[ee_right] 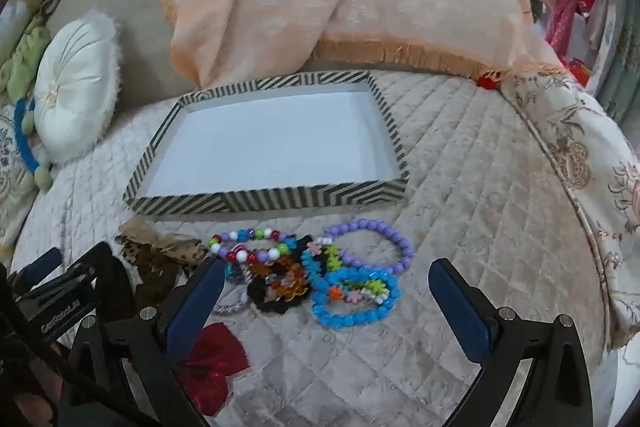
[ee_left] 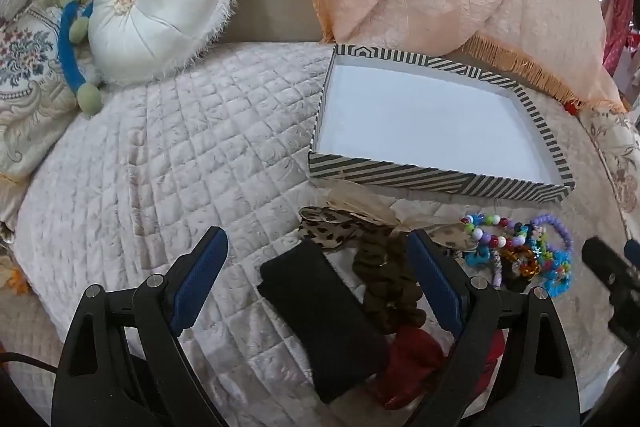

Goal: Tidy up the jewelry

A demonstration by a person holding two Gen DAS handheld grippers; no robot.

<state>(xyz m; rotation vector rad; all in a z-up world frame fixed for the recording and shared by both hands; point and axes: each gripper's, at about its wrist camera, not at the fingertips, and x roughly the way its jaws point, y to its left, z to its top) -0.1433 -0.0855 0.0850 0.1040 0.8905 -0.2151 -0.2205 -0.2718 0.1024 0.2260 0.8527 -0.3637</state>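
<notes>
At lower centre of the left wrist view, the left gripper [ee_left: 316, 267] is spread wide and holds nothing; a black cloth piece [ee_left: 320, 319] and a brown scrunchie [ee_left: 386, 283] lie between its fingers. In the right wrist view, the right gripper [ee_right: 326, 285] also gapes wide, ungrasping, with the pile of beaded bracelets [ee_right: 320, 275] between its fingers on the quilted bedspread [ee_right: 460, 187]. Just above them the striped box [ee_right: 264, 201] shows a bare white floor.

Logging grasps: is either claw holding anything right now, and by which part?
Nothing is held. The left claw and right claw are both open above the bed; the bracelets lie untouched.
</notes>
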